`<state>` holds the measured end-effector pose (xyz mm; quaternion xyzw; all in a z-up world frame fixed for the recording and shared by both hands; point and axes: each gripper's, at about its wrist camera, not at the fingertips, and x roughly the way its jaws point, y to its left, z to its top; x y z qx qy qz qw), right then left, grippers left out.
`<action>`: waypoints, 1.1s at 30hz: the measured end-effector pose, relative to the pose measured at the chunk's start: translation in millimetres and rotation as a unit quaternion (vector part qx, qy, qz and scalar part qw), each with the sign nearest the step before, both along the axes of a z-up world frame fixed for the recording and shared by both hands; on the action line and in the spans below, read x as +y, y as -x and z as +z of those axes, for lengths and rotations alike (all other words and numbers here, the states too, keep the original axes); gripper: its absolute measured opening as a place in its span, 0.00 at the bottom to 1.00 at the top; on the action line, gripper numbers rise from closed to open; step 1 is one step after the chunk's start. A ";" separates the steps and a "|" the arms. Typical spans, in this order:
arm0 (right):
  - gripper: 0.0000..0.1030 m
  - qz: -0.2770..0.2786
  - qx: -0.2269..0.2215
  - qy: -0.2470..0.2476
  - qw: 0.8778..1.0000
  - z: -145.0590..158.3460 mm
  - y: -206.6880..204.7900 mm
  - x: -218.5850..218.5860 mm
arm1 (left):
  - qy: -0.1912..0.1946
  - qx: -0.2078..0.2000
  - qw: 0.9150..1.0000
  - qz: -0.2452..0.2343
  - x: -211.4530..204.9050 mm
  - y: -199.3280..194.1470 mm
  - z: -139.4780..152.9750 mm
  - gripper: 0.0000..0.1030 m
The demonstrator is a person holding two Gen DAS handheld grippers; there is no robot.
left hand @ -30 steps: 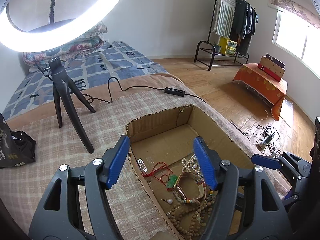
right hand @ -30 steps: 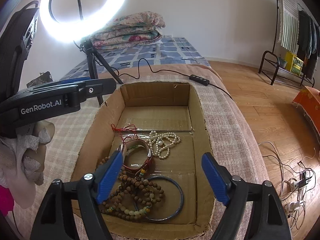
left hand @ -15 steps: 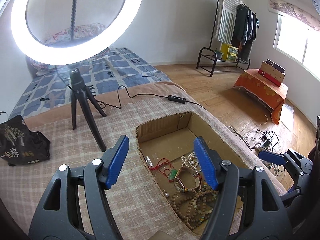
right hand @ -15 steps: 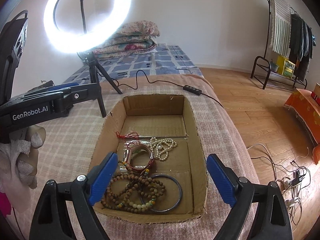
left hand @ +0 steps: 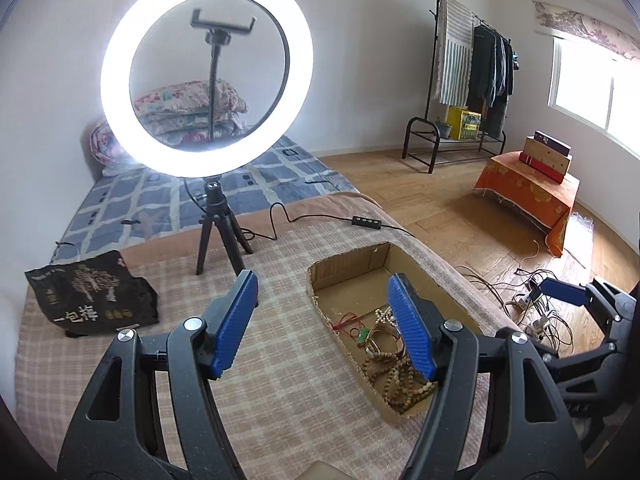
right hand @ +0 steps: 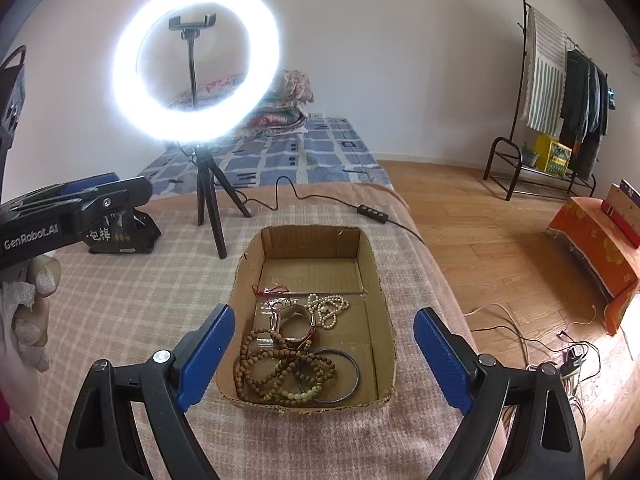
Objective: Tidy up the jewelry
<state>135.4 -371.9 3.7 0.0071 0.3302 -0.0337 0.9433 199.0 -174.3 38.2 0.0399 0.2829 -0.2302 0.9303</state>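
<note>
A shallow cardboard box (right hand: 372,276) lies on the checked blanket and holds the jewelry: wooden bead strands (right hand: 280,368), a dark bangle (right hand: 352,364), a pearl necklace (right hand: 328,308), a red-brown bracelet (right hand: 296,324) and a red cord (right hand: 272,291). The box (left hand: 352,264) with its beads (left hand: 400,380) also shows in the left wrist view. My right gripper (right hand: 324,356) is open and empty, raised above the box's near end. My left gripper (left hand: 324,324) is open and empty, above the blanket at the box's left edge.
A lit ring light on a black tripod (right hand: 208,208) stands behind the box, its cable and inline switch (right hand: 372,213) trailing right. A black printed bag (left hand: 92,300) lies on the blanket at left. The bed's right edge drops to a wooden floor with cables (right hand: 560,352).
Both grippers have pulled up and back from the box, which now looks smaller and farther. The left gripper has swung left over the blanket. Both stay open and empty.
</note>
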 end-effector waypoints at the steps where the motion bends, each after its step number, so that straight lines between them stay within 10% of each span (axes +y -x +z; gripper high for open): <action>1: 0.91 -0.002 -0.003 0.002 1.000 4.8 3.8 1.6 | 0.001 -0.003 1.000 0.001 3.9 5.5 4.0 0.70; 33: 1.00 -0.046 -0.048 0.053 0.996 33.0 69.1 24.1 | -0.051 -0.026 0.998 0.022 45.4 107.9 18.3 0.99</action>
